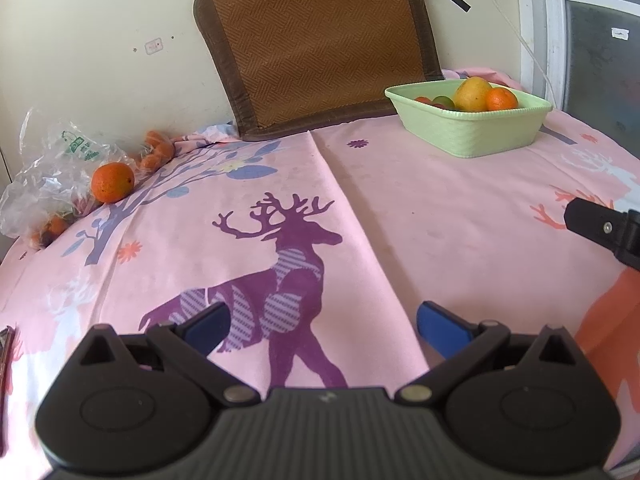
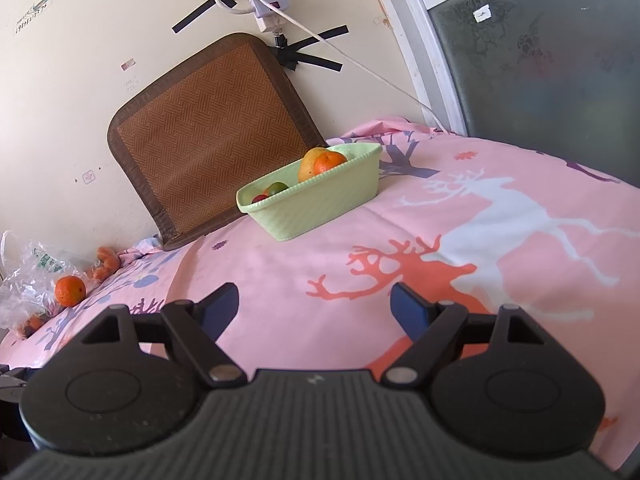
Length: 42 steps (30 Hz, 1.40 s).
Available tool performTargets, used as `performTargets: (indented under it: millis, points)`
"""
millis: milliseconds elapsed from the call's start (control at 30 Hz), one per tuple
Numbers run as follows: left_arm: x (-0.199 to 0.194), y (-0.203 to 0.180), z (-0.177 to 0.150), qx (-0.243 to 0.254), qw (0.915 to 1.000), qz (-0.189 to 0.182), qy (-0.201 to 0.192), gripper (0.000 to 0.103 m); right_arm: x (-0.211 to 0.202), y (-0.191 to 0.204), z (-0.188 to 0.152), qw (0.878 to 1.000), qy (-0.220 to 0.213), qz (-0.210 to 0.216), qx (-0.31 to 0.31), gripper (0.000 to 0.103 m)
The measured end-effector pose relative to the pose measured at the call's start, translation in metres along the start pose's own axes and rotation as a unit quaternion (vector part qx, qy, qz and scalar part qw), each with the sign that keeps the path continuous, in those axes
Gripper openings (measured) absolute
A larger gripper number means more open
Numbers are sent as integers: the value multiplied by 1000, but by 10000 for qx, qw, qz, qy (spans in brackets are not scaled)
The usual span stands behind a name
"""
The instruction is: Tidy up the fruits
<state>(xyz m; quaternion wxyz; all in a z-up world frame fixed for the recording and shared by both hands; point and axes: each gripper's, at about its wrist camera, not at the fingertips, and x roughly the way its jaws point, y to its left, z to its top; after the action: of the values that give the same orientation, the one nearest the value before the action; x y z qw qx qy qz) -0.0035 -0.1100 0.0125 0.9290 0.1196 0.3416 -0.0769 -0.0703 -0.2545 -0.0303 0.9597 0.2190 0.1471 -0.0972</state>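
Both grippers hang over a pink deer-print cloth [image 1: 400, 208] spread on what looks like a worktop, and both are empty: the left gripper [image 1: 322, 322] has its blue pads spread wide with only the purple deer between them, and the right gripper [image 2: 315, 307] stands just as wide over the orange deer, holding nothing. The fruit still to be sorted sits at the left edge of both views — a loose orange [image 1: 112, 182] lying just beside a crumpled clear plastic bag [image 1: 44, 176], with more small orange fruits [image 1: 158, 152] behind it against the wall and a few half hidden in the bag. The green basket [image 1: 476, 132] stands well apart in the upper right of the left wrist view, already holding a yellow mango [image 1: 472, 92], an orange fruit and some smaller green and red pieces. The relation that matters is sideways: the loose orange lies up and to the left of the left gripper, much farther left for the right one, so the left hand looks the nearer for the pick. The fruit is round, so no axis constrains the approach. The basket sits nearer the right gripper — its fingertip [image 1: 588, 220] shows at the right edge of the left view.
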Motion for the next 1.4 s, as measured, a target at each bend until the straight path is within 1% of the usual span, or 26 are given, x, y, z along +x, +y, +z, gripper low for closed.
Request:
performTargets:
  millis: [767, 1400]
  points:
    - [-1, 0, 0, 12, 10000, -2, -15, 103, -2, -1, 3, 10000, -78, -29, 2, 85]
    - [0, -2, 1, 70, 10000, 35, -21, 103, 0, -2, 4, 10000, -64, -33, 18, 85]
